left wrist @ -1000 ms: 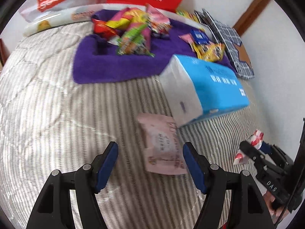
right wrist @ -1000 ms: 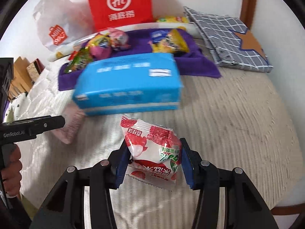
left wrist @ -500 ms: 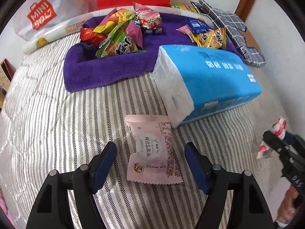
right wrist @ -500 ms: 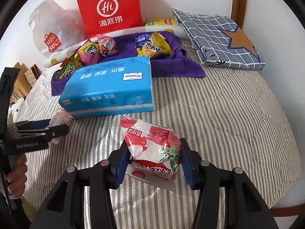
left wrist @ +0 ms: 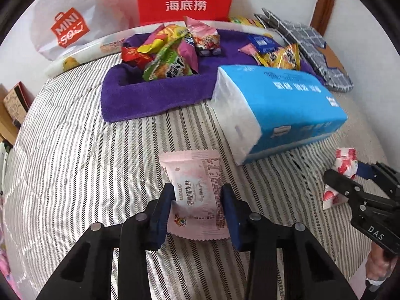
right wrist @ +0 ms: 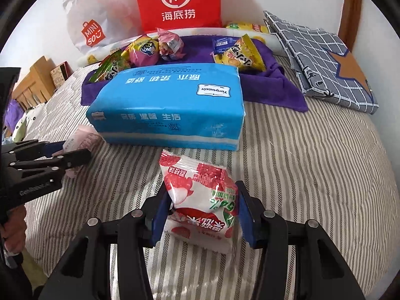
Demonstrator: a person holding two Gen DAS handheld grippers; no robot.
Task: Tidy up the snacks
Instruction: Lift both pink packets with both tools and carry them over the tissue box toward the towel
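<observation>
Gripping now: both grippers clamped on one snack each, over the striped bed cover (left wrist: 75,155).
Left gripper (left wrist: 197,212): jaws have just been closing, pads now pressed on both long edges of the pink snack packet (left wrist: 195,195); clenched on it.
Pink snack packet: lying flat on the bed cover, printed side up, near end between the blue pads, far end sticking out toward the tissue pack. In the right wrist view it shows only partly behind the left gripper (right wrist: 55,155).
Right gripper (right wrist: 200,215): grasping the red-and-white snack bag (right wrist: 200,195), pads on its two sides, bag puffed up between them.
Red-and-white snack bag: in the right gripper, just in front of the tissue pack; also seen from the left wrist view at far right (left wrist: 346,162). Cannot tell if it touches the bed.
Tissue pack (right wrist: 170,107): blue, lying flat on the bed between the grippers and the purple towel, its far edge over the towel's near edge.
Purple towel (left wrist: 150,95): spread at the far side of the bed, carries the snacks.
Snack pile left (left wrist: 170,55): mixed green, red, pink, yellow packets heaped on the towel.
Snack pile right (left wrist: 277,52): yellow, blue and pink packets on the towel, apart from the left heap.
Red paper bag (right wrist: 177,2): upright against the wall behind the towel.
White shopping bag (right wrist: 92,25): left of the red bag.
Checked grey cloth (right wrist: 322,57): folded, right of the towel.
Hand (right wrist: 12,227): holds the left gripper's handle, left edge.
</observation>
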